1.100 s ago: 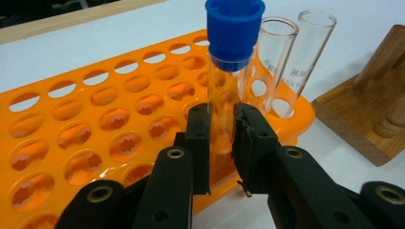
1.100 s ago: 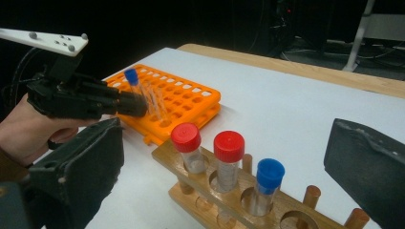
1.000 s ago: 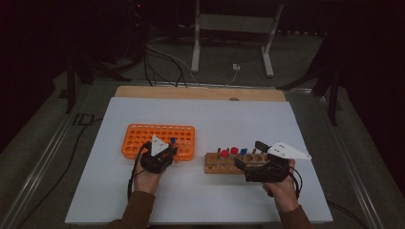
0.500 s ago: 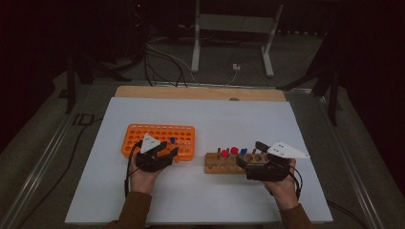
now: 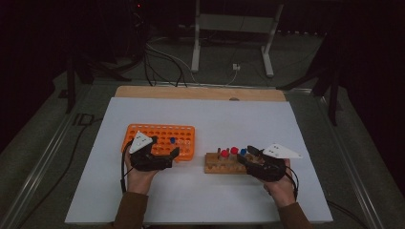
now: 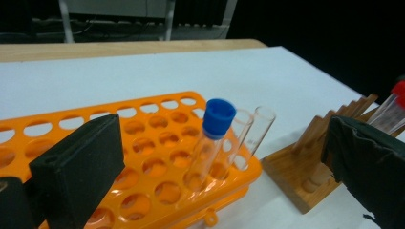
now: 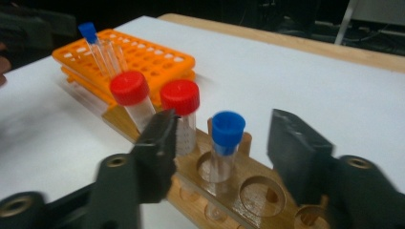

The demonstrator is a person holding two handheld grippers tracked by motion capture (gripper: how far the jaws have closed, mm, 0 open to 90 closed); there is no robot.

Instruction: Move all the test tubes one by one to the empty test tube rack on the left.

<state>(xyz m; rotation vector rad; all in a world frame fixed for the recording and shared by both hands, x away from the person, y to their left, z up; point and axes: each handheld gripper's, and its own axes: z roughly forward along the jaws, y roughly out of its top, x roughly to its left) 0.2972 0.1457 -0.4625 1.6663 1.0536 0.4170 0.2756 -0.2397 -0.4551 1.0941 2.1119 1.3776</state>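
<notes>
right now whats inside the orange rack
The orange rack holds one blue-capped tube and two uncapped clear tubes, leaning. The left gripper's jaw covers its near-left holes.

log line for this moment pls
left gripper: just opened, blue-capped tube left in orange rack | right gripper: closing around blue-capped tube in wooden rack, not gripped

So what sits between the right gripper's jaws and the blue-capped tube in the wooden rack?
Nothing: in the right gripper view the right gripper is open, bare air separating its jaws from the blue-capped tube in the wooden rack.
</notes>
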